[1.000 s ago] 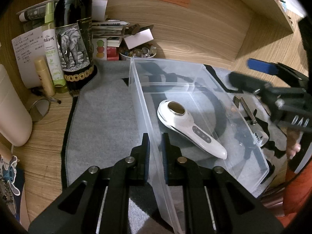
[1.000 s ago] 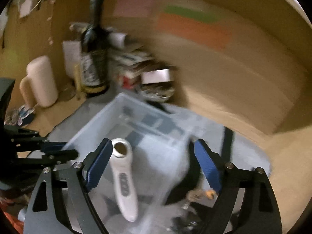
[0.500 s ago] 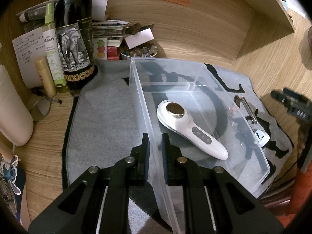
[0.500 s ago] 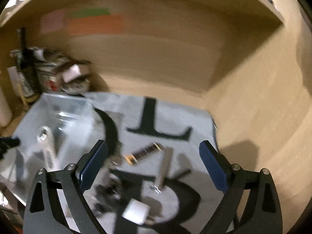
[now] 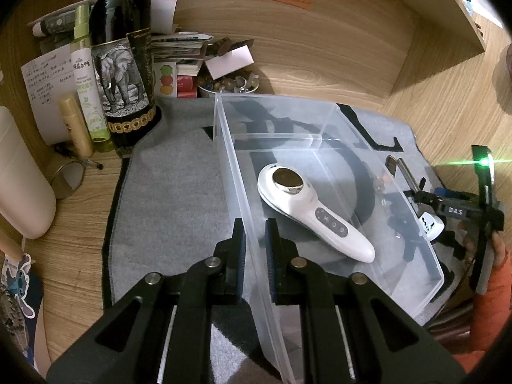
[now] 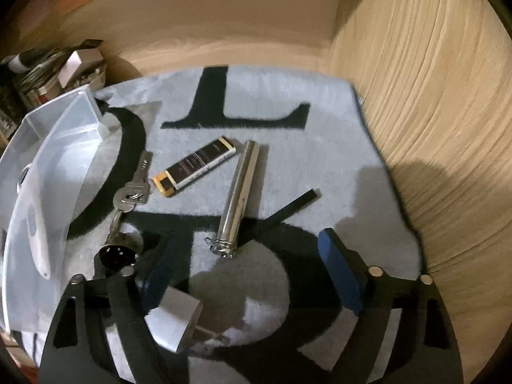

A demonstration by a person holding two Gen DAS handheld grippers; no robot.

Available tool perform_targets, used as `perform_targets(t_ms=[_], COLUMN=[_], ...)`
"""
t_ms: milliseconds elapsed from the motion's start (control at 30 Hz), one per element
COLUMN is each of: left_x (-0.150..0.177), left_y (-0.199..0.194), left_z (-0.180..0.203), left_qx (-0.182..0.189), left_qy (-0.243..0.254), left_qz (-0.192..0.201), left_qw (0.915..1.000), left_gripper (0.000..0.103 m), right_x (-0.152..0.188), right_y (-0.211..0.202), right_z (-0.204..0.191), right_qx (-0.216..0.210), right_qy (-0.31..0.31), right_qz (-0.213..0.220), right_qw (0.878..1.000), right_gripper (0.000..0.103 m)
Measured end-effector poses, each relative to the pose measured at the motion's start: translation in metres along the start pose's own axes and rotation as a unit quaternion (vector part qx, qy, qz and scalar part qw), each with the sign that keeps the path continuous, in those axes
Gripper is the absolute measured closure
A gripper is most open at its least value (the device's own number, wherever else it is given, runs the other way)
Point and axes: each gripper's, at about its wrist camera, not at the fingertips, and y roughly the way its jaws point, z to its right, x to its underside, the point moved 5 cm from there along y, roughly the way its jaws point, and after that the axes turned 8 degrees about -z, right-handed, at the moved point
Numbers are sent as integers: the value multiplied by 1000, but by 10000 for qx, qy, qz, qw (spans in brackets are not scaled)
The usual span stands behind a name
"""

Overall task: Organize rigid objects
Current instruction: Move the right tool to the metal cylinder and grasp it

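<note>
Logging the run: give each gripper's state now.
Left gripper: shut on the clear bin's wall.
Right gripper: open, holding nothing, jaws just closing, white adapter between them.

Each camera looks steeply down along its claw, close to the surface. Both views share the clear plastic bin (image 5: 323, 121) (image 6: 48, 121) and grey lettered mat (image 5: 172, 192) (image 6: 320, 166).

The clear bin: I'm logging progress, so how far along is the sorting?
Done: the white handheld device lies in the clear bin. In hand: left gripper clamps its wall; right gripper, open, over the mat. Left: keys, lighter, metal tube, white block.
</note>
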Motion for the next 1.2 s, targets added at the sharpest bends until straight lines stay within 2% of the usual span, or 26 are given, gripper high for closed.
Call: perform_targets(t_ms=[67,133,233,300,333,367,533,800,867,967,1100,1200], left_x=[1,1,0,0,0,0,0,0,0,-1,-1,-1], left_y=[0,0,0,2,1,1,2,3,3,3,3,3], left_z=[1,0,-1,1,0,-1,2,4,5,6,6,7], left_qx=[-11,-32,-60,-72,-74,-75,-114,-165,-181,-189,-178,-179], left_qy=[-8,15,8,-6,-10,-9,-9,-2,1,-11,-21,-17], left_qz=[4,10,1,-6,-9,-13,-36,-40,-38,-33,-15,-11], left_qw=[10000,10000,10000,10000,10000,10000,9999,9999,9998,9998,9998,9998], left_gripper=[91,91,91,91,91,91,91,91,91,91,91,91], right_x=[-1,-1,-4,-6,-6,-6,-7,-14,-17,-25,-28,-23], right_y=[10,18,19,18,18,17,11,-32,-44,-56,-48,-29], right_z=[3,4,0,1,0,1,3,-1,-5,-12,-12,-8], right_qx=[-114,-169,-25,-15,-23,-13,-57,-56,-112,-125,-128,-252], right_qy=[74,95,-118,-118,-135,-119,-38,-103,-171,-295,-307,-175], right_qz=[-190,-295,-116,-30,-3,16,116,724,883,1066,947,479], right_qw=[9997,9994,9999,9999,9999,9999,9999,9973,9959,9938,9950,9984], right_gripper=[40,47,58,71,85,87,88,89,98,98,98,92])
